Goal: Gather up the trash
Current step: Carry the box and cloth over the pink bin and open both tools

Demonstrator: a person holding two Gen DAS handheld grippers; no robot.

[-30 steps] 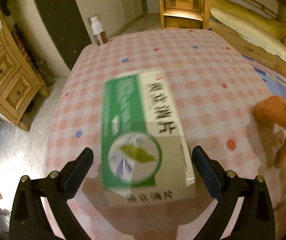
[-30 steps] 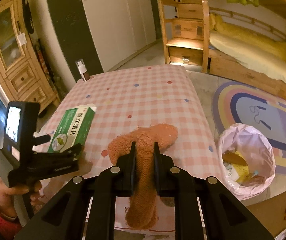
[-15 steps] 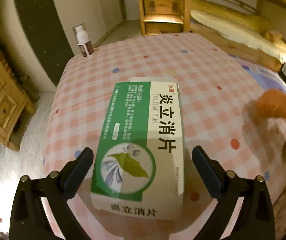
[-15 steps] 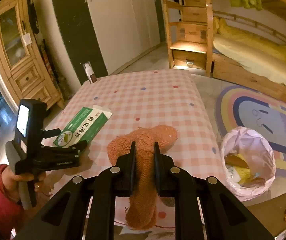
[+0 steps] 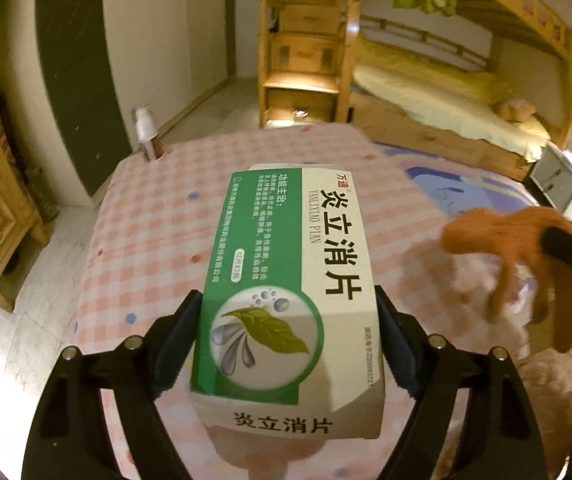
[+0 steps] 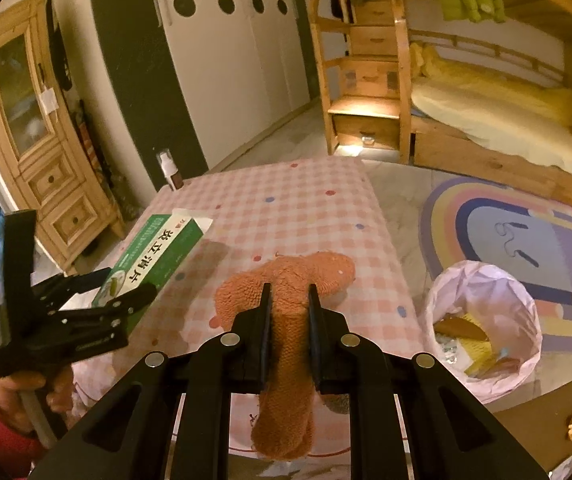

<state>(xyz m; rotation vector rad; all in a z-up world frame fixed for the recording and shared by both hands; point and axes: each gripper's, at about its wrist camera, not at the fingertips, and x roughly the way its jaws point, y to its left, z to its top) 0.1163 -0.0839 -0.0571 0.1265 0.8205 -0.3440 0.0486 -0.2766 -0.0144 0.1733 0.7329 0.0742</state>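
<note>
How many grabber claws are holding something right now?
2. The left gripper has just closed on the green and white medicine box, lifted over the checked table. The right gripper pinches the orange knitted glove.

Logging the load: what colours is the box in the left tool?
Green and white box, black lettering, a leaf emblem. Clearest in the left wrist view.

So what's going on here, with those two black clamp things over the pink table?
A person is clearing trash with a handheld gripper in each hand. The left gripper has just closed on a green-and-white medicine box and holds it clear of the checked table. The right gripper is clamped on an orange knitted glove. A pink-lined trash bin sits on the floor to the right of the table, already holding some scraps.
</note>
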